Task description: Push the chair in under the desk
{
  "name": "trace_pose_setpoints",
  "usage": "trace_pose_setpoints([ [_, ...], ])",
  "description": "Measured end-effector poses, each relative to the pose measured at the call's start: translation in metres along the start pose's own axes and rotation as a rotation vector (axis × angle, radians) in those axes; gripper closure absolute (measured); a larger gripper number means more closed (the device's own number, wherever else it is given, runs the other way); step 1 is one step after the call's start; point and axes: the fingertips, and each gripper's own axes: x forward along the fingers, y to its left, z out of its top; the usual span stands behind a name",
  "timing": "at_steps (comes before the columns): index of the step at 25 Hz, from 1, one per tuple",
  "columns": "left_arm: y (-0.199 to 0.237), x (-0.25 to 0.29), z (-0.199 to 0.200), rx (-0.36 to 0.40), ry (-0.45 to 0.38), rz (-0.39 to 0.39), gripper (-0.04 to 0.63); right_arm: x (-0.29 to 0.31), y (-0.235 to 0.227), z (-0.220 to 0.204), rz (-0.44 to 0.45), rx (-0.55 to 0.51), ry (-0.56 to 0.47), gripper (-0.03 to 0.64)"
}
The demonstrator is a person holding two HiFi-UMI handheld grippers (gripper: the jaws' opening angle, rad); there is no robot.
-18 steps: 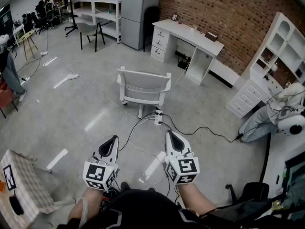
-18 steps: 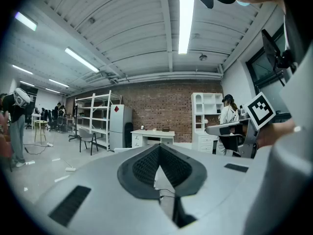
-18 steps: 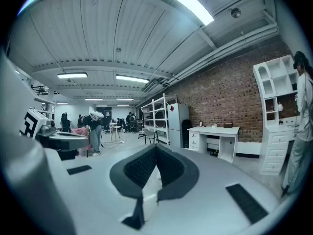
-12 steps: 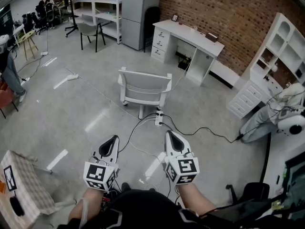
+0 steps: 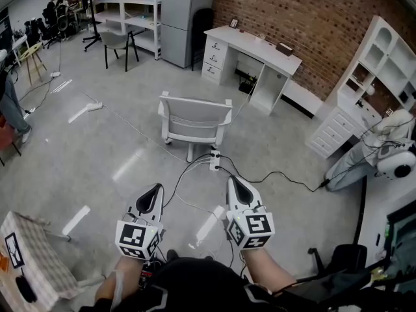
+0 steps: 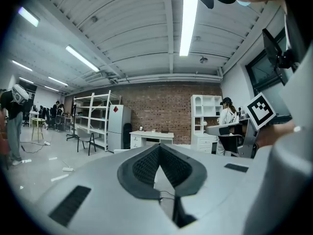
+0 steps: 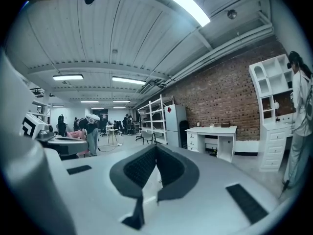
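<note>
A white chair (image 5: 195, 119) stands on the grey floor in the head view, its back toward me, well short of the white desk (image 5: 253, 47) against the brick wall. The desk has drawers on its left and an open kneehole. My left gripper (image 5: 155, 191) and right gripper (image 5: 234, 182) are held side by side low in the head view, well back from the chair. Both are shut with nothing between their jaws. The desk (image 6: 151, 139) also shows far off in the left gripper view, and the desk (image 7: 211, 140) shows in the right gripper view.
A power strip (image 5: 214, 159) with black and white cables lies on the floor just behind the chair. A white shelf unit (image 5: 374, 83) stands right, a metal rack (image 5: 123, 12) and refrigerator (image 5: 182, 12) at the back. A person (image 5: 367, 155) is at the right, a checked box (image 5: 29, 265) left.
The head view has shifted slightly; the chair and desk sit a little nearer and higher in frame. Both grippers keep the same pose and stay shut.
</note>
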Motion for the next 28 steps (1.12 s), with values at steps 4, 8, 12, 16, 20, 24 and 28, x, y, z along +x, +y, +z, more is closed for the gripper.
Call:
trace_pose_setpoints([
  [4,0.011,0.001,0.002,-0.012,0.002,-0.008,0.588,0.005,0.010,0.000,0.000,-0.012,0.016,0.609],
  [8,0.025,-0.002,-0.006,-0.019,0.007,-0.028,0.588,0.011,0.024,-0.007,-0.011,-0.020,0.022,0.609],
  [12,0.036,-0.003,-0.020,-0.029,0.010,-0.053,0.588,0.013,0.034,-0.022,-0.030,-0.022,0.033,0.609],
  [16,0.042,-0.002,-0.022,-0.024,0.010,-0.076,0.588,0.016,0.043,-0.026,-0.034,-0.026,0.049,0.609],
  [20,0.049,0.001,-0.020,-0.043,-0.002,-0.078,0.588,0.027,0.045,-0.018,-0.029,-0.054,0.040,0.609],
  [24,0.064,0.011,-0.025,-0.045,0.014,-0.056,0.588,0.047,0.045,-0.018,-0.007,-0.065,0.040,0.609],
  [28,0.077,0.036,-0.026,-0.027,0.035,-0.043,0.588,0.081,0.029,-0.022,0.005,-0.044,0.048,0.609],
])
